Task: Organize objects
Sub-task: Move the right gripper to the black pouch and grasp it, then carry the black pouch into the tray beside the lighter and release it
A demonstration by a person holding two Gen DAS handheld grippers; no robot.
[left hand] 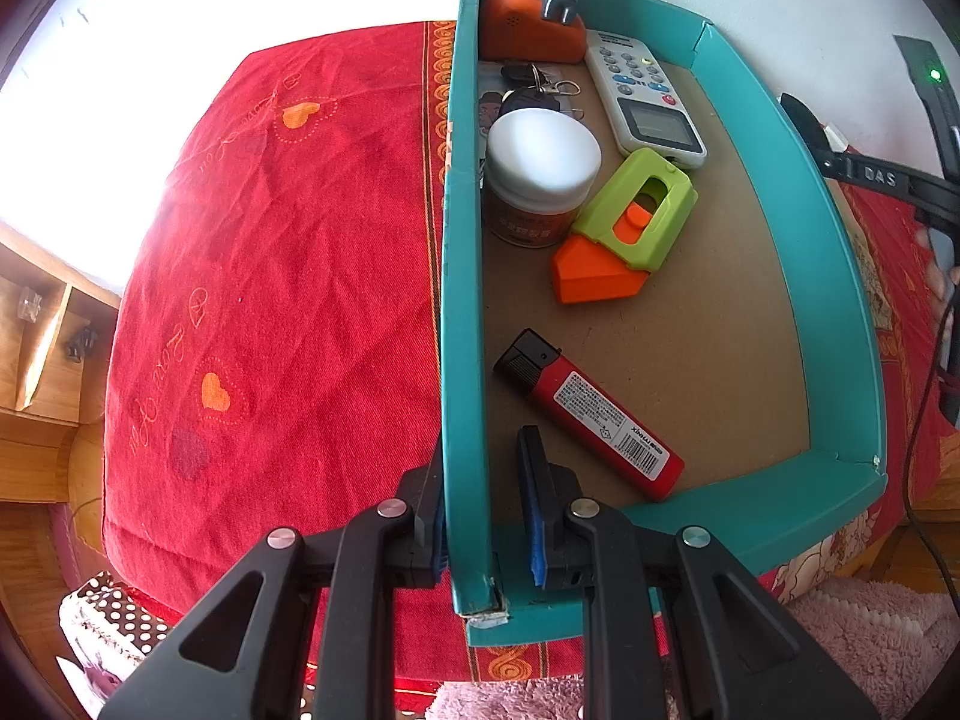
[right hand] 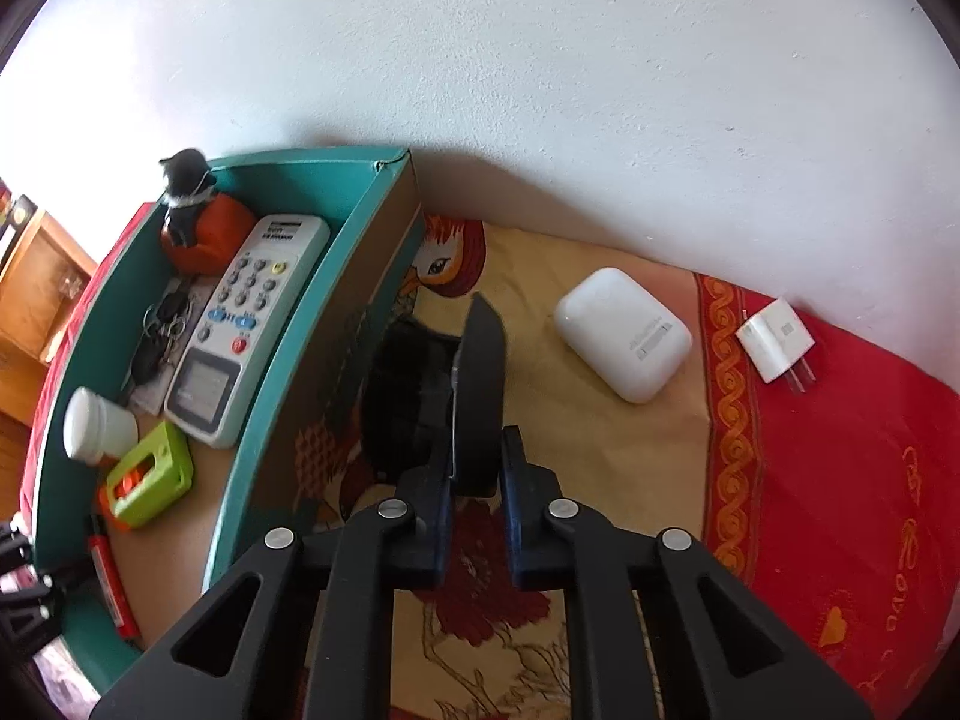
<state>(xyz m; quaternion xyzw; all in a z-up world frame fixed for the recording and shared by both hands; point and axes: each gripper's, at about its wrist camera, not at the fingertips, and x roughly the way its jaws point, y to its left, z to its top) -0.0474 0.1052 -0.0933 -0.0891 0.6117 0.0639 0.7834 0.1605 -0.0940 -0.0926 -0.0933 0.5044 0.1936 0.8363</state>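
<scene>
A teal cardboard box (left hand: 462,300) stands on a red cloth. It holds a red lighter (left hand: 591,414), a green and orange toy knife (left hand: 630,228), a white-lidded jar (left hand: 540,177), a white remote (left hand: 645,99), keys (left hand: 534,84) and an orange holder with a grey figure (left hand: 540,18). My left gripper (left hand: 483,504) straddles the box's left wall near its front corner, jaws not quite closed on it. My right gripper (right hand: 474,480) is shut on a flat black object (right hand: 480,384), held above the cloth just right of the box (right hand: 336,324).
A white earbud case (right hand: 624,333) and a white plug adapter (right hand: 777,339) lie on the cloth to the right of the box, near the white wall. A wooden cabinet (left hand: 36,360) stands at far left. Pink fluffy fabric (left hand: 870,624) lies below the bed edge.
</scene>
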